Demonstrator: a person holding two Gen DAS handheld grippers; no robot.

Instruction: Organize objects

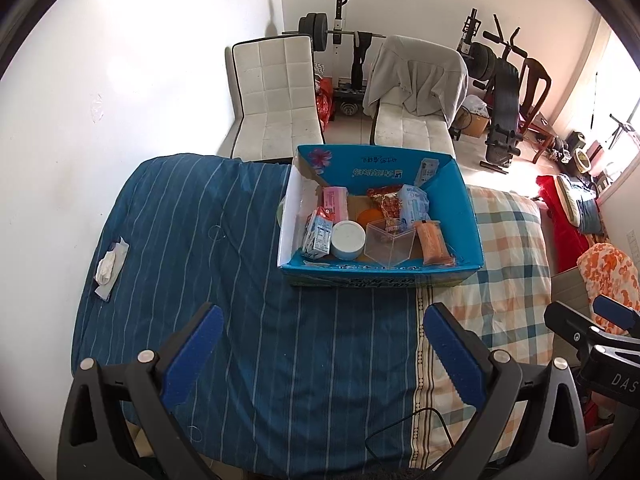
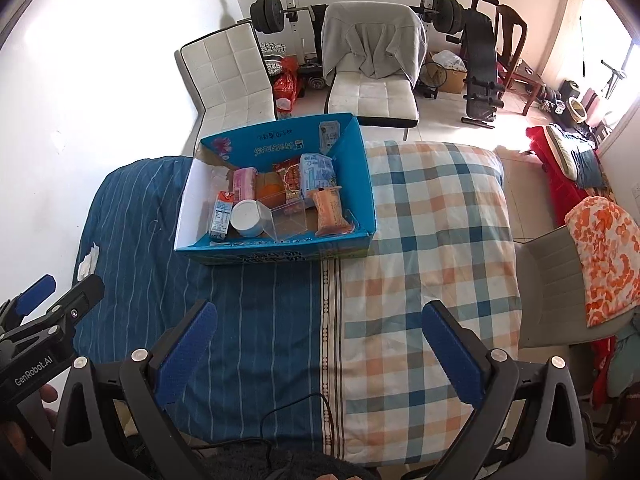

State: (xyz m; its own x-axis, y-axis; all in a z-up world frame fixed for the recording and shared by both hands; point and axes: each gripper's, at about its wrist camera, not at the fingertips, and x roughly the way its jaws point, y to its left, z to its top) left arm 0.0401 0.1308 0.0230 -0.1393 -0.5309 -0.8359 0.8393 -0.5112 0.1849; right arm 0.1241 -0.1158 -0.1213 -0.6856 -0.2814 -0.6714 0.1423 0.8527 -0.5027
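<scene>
A blue cardboard box (image 1: 468,216) (image 2: 366,196) stands on the cloth-covered table. It holds a clear plastic box (image 1: 390,242) (image 2: 286,220), a white round tub (image 1: 348,238) (image 2: 248,216), a milk carton (image 1: 318,236) (image 2: 222,216), a pink pack (image 1: 336,200), an orange snack bag (image 1: 432,242) (image 2: 330,214), a light blue pack (image 1: 414,202) and a red snack bag (image 1: 386,198). My left gripper (image 1: 320,344) is open and empty, near the table's front. My right gripper (image 2: 318,340) is open and empty too, to its right.
A crumpled white tissue (image 1: 108,270) (image 2: 88,262) lies at the table's left edge. The cloth is blue striped (image 1: 200,240) and plaid (image 2: 432,220). Two white chairs (image 1: 272,96) and gym gear (image 1: 496,92) stand behind. A black cable (image 2: 304,412) lies at the front edge.
</scene>
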